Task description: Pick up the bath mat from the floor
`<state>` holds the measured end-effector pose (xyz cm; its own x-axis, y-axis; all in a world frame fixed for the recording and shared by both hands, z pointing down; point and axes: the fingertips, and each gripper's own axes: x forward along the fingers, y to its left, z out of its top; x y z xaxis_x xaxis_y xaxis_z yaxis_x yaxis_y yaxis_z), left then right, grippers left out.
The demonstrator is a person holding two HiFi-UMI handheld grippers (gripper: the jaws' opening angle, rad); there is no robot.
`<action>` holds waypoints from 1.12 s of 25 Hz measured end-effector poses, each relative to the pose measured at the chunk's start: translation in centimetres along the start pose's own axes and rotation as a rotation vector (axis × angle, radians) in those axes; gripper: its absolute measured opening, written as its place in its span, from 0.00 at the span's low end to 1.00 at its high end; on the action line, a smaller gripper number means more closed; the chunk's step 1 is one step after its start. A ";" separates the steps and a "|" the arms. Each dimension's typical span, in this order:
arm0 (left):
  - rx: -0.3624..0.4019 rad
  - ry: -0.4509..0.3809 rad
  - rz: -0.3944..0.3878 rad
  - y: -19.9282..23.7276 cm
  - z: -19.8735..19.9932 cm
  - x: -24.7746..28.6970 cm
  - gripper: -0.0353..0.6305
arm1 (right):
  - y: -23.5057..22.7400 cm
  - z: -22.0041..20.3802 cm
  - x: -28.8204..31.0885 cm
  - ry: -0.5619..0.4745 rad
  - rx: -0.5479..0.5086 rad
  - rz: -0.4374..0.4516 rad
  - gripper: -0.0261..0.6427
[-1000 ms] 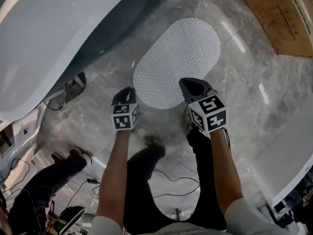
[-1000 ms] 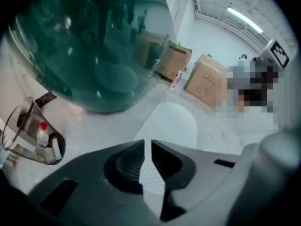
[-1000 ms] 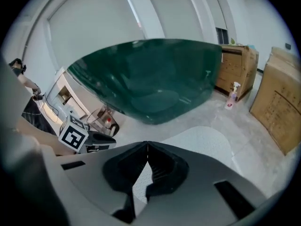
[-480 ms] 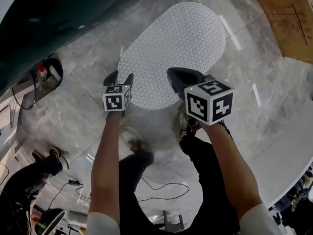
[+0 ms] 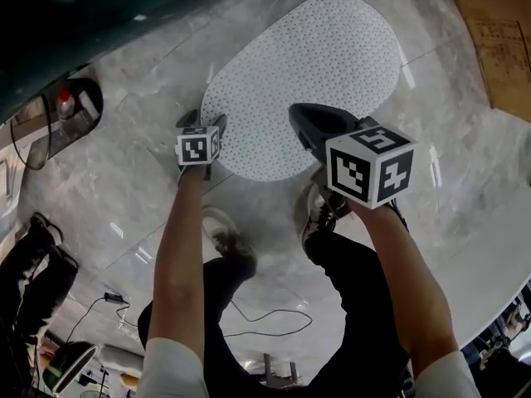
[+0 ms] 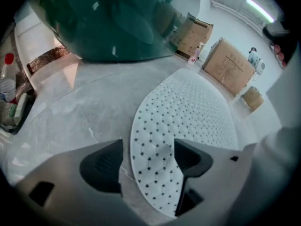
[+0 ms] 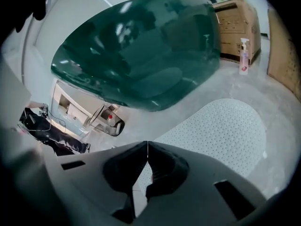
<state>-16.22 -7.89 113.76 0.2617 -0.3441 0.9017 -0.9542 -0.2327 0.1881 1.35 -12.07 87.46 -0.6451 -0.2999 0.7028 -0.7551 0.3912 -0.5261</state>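
Note:
The bath mat [image 5: 307,65] is a white oval with small dark holes, lying flat on the grey marble floor. My left gripper [image 5: 202,125] is low at the mat's near-left edge. Its jaws are opening: in the left gripper view [image 6: 148,157] the mat [image 6: 188,112] runs between them, one jaw over bare floor, the other over the mat, neither pad pressing on it. My right gripper [image 5: 304,121] hovers above the mat's near end, shut with nothing in it. In the right gripper view [image 7: 147,150] the tips meet, with the mat [image 7: 221,126] beyond them.
A dark green bathtub [image 7: 141,55] stands to the left and ahead. Cardboard boxes [image 5: 498,48] stand at the right, with a pump bottle [image 7: 243,55] by them. A caddy with bottles [image 5: 70,110] is by the tub. Shoes [image 5: 224,235] and cables [image 5: 265,317] lie close below me.
Both grippers have come down and forward to the mat's near edge. The left gripper's jaws, shut a second ago, now stand apart across the mat's rim. The right gripper stays shut.

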 end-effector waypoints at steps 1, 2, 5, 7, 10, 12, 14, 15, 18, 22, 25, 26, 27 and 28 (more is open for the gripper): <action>0.001 -0.025 0.008 -0.2 0.0 0.1 0.55 | -0.4 0.0 -0.1 0.002 0.000 -0.009 0.06; -0.005 -0.054 0.012 -0.4 0.1 0.1 0.55 | -0.8 0.0 -0.2 0.002 0.001 -0.017 0.06; -0.050 -0.105 0.028 -1.2 0.4 0.3 0.58 | -1.5 -0.1 -0.5 -0.006 0.006 -0.036 0.06; -0.081 -0.099 0.029 -1.8 0.7 0.5 0.60 | -1.9 -0.4 -1.0 -0.007 0.006 -0.051 0.06; -0.100 -0.075 -0.041 -4.0 0.9 0.8 0.60 | -2.8 -1.8 -1.8 0.003 0.056 -0.070 0.06; -0.051 -0.046 -0.108 -6.5 0.8 1.1 0.60 | -3.2 -2.6 -2.3 0.007 0.089 -0.079 0.06; 0.013 -0.024 -0.126 -8.7 0.7 1.6 0.60 | -3.9 -2.8 -3.0 -0.008 0.115 -0.094 0.06; 0.033 -0.019 -0.120 -9.6 0.8 2.0 0.58 | -4.4 -2.7 -3.4 -0.023 0.131 -0.104 0.06; 0.037 -0.003 -0.088 -11.0 1.4 2.6 0.18 | -5.9 -2.8 -4.6 -0.047 0.139 -0.153 0.06; 0.049 0.007 -0.061 -12.4 1.9 1.4 0.12 | -7.5 -3.7 -6.6 -0.028 0.071 -0.279 0.06; 0.056 -0.020 -0.075 -12.8 2.1 -0.2 0.11 | -7.8 -4.5 -7.7 -0.015 0.013 -0.351 0.06; 0.060 -0.030 -0.083 -13.1 2.5 -0.9 0.11 | -8.0 -4.8 -7.8 0.001 -0.029 -0.370 0.06; 0.067 -0.040 -0.092 -13.5 3.0 -1.5 0.11 | -8.2 -5.1 -7.9 0.016 -0.062 -0.380 0.06; 0.069 -0.050 -0.103 -14.1 3.6 -2.3 0.10 | -8.3 -5.4 -8.2 0.024 -0.076 -0.383 0.06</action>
<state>-2.86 -7.10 107.66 0.3664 -0.3600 0.8580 -0.9101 -0.3305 0.2500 13.54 -8.14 88.65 -0.3143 -0.4171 0.8528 -0.9294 0.3181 -0.1870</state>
